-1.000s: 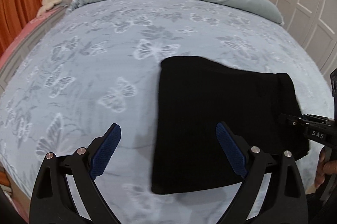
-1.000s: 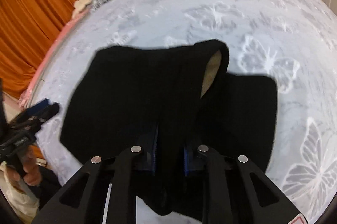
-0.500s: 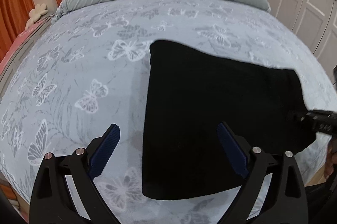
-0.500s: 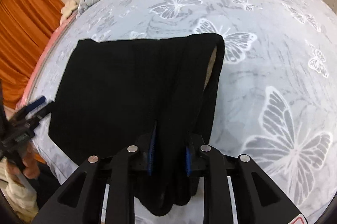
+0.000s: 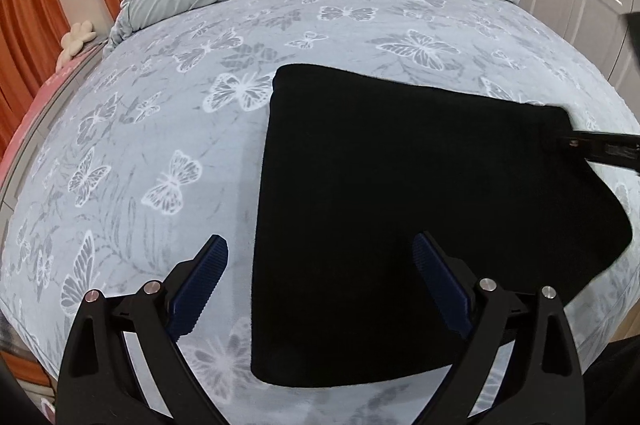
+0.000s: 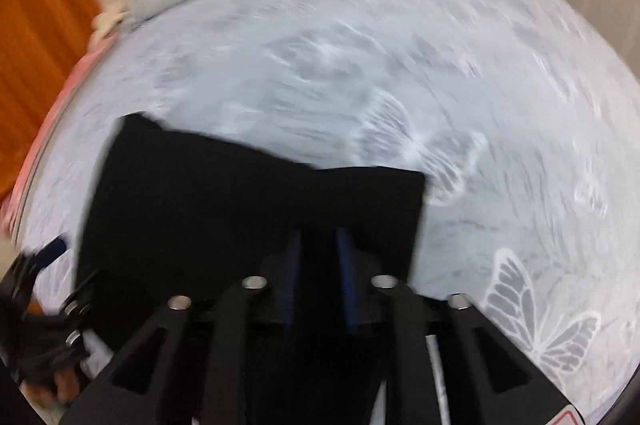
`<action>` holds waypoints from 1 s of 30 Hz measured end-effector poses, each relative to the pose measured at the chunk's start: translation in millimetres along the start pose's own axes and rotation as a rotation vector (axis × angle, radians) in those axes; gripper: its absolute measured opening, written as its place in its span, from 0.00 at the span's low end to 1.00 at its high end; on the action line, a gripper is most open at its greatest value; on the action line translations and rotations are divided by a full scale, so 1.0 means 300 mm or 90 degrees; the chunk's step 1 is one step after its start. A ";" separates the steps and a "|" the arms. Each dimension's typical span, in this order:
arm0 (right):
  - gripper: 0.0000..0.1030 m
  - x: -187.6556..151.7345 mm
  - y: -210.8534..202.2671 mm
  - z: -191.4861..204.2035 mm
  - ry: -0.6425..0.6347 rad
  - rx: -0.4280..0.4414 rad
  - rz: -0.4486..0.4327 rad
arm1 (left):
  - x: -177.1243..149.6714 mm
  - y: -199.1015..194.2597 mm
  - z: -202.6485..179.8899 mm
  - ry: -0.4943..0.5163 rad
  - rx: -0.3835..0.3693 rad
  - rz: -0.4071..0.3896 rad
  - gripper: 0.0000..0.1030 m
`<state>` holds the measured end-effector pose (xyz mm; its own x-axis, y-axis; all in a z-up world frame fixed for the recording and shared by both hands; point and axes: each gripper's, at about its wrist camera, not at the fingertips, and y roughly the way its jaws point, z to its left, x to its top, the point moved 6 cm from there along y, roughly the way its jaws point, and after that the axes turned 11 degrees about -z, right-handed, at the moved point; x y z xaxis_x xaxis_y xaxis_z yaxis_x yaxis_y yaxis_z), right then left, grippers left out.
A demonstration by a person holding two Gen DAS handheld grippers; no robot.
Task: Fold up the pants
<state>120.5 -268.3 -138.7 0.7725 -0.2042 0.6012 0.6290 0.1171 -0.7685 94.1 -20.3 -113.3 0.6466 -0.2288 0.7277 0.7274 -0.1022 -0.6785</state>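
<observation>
Tools at the near edge of folded black pants on a bed.

Left tool (image 5: 320, 265) hangs wide, nothing between its blue pads, one pad over the bedspread (image 5: 168, 129) and one over the pants (image 5: 400, 205). Right tool (image 6: 318, 265) is narrow and closing, black cloth pinched between its pads at the pants' right edge. Pants lie flat on the butterfly-print bedspread, near the foot of the bed.

Blurred frame. Right gripper (image 6: 318, 245) at 6 o'clock, blue-padded jaws closing on folded black fabric pants (image 6: 224, 201). Pale butterfly-print bedspread (image 6: 400, 65) beneath; left gripper (image 6: 44, 265) at 8 o'clock.
</observation>
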 end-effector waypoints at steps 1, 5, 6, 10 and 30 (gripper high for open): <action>0.13 0.011 -0.011 -0.011 0.030 0.008 -0.008 | -0.001 -0.001 -0.001 0.001 -0.002 0.000 0.89; 0.17 0.025 -0.110 0.075 -0.025 0.032 -0.066 | -0.006 -0.006 -0.004 0.001 -0.009 0.004 0.89; 0.17 0.017 -0.106 0.090 -0.042 0.034 -0.065 | -0.006 -0.008 -0.007 0.002 -0.009 0.004 0.89; 0.14 -0.015 -0.003 0.015 -0.014 -0.025 -0.015 | -0.006 -0.011 -0.006 0.004 -0.002 0.001 0.89; 0.93 -0.191 -0.291 -0.033 -0.029 0.000 -0.063 | -0.085 0.016 0.210 -0.219 -0.145 0.084 0.93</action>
<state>20.5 -276.3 -108.2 0.7100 -0.1699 0.6834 0.7023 0.0982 -0.7051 95.6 45.9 -128.8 0.7977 0.0774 0.5981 0.5890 -0.3133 -0.7450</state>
